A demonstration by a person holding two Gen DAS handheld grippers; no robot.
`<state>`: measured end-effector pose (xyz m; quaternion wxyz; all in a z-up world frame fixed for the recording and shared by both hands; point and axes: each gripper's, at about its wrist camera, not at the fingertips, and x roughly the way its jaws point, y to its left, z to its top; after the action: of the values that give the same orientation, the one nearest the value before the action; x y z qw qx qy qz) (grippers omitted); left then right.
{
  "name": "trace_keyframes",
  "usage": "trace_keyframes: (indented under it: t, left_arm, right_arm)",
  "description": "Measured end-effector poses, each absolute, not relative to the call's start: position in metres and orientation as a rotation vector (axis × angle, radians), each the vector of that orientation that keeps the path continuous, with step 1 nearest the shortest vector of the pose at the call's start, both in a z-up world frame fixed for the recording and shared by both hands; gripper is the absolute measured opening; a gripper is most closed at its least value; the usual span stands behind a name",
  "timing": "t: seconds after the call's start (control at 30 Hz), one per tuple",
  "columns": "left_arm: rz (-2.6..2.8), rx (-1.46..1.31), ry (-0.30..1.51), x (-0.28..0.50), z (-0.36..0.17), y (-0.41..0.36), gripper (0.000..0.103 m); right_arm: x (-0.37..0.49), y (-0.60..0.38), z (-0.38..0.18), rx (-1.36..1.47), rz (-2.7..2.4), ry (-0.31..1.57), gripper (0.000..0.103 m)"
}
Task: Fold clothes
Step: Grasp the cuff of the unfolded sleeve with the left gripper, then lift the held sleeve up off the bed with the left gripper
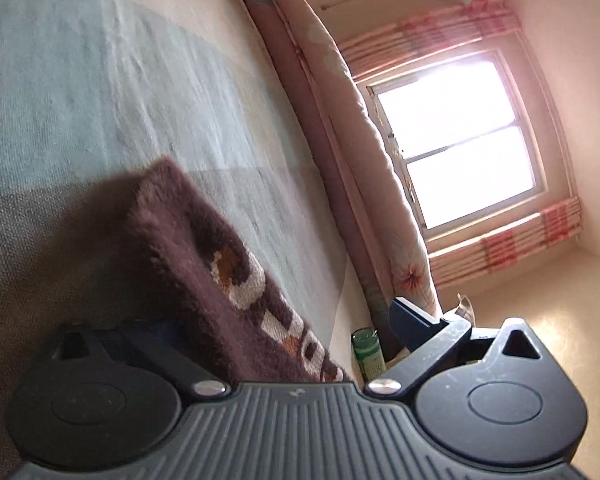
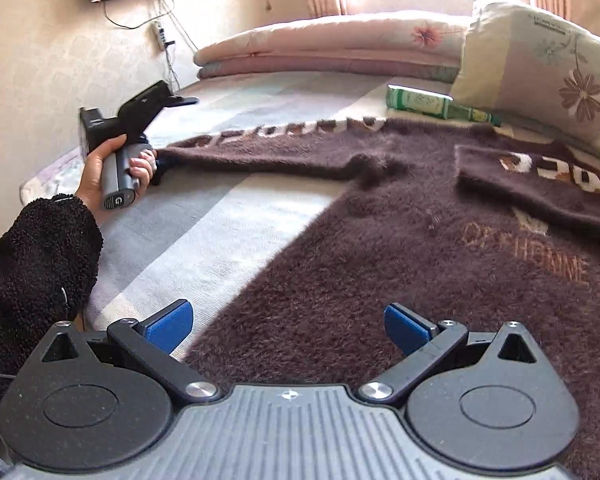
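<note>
A dark brown fuzzy sweater (image 2: 400, 248) with white and orange lettering lies flat on the bed. One sleeve (image 2: 540, 184) is folded across its chest. The other sleeve (image 2: 280, 148) stretches out to the left. A person's hand (image 2: 100, 168) holds my left gripper (image 2: 160, 166) at that sleeve's cuff. In the left wrist view the sleeve (image 1: 220, 248) runs between the jaws of the left gripper (image 1: 288, 328), which stand wide apart; one blue pad (image 1: 412, 320) shows and the other is mostly hidden behind the fabric. My right gripper (image 2: 288, 326) hovers open over the sweater's near edge, holding nothing.
A green bottle (image 2: 432, 106) lies on the striped bed sheet (image 2: 204, 216) just beyond the sweater, next to a flowered pillow (image 2: 540, 68). Folded quilts (image 2: 328, 48) lie along the window wall. A black fleece sleeve (image 2: 36, 248) is at the left.
</note>
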<state>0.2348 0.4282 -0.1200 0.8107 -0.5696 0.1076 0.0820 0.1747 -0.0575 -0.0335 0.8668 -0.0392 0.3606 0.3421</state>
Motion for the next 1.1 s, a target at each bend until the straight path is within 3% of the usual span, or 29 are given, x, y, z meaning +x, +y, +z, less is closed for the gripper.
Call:
trace_keyframes:
  t: [0.1, 0.3, 0.37, 0.5, 0.57, 1.1]
  left_arm:
    - [0.185, -1.190, 0.245, 0.236, -0.120, 0.425, 0.093]
    - [0.232, -1.228, 0.201, 0.231, -0.132, 0.433, 0.069]
    - [0.231, -1.253, 0.201, 0.229, -0.138, 0.437, 0.057]
    - [0.296, -1.191, 0.280, 0.238, -0.143, 0.436, 0.023]
    - [0.332, -1.170, 0.312, 0.244, -0.145, 0.435, 0.015]
    - [0.395, -1.046, 0.389, 0.255, -0.115, 0.422, 0.008]
  right_arm:
    - [0.175, -0.066, -0.034, -0.046, 0.690, 0.767, 0.103]
    - [0.173, -0.072, -0.036, -0.040, 0.653, 0.781, 0.103]
    - [0.170, -0.071, -0.037, -0.058, 0.652, 0.781, 0.103]
    - [0.167, -0.069, -0.037, -0.079, 0.652, 0.775, 0.103]
    - [0.168, -0.067, -0.037, -0.076, 0.647, 0.779, 0.103]
    - [0.169, -0.065, -0.040, -0.119, 0.680, 0.746, 0.103]
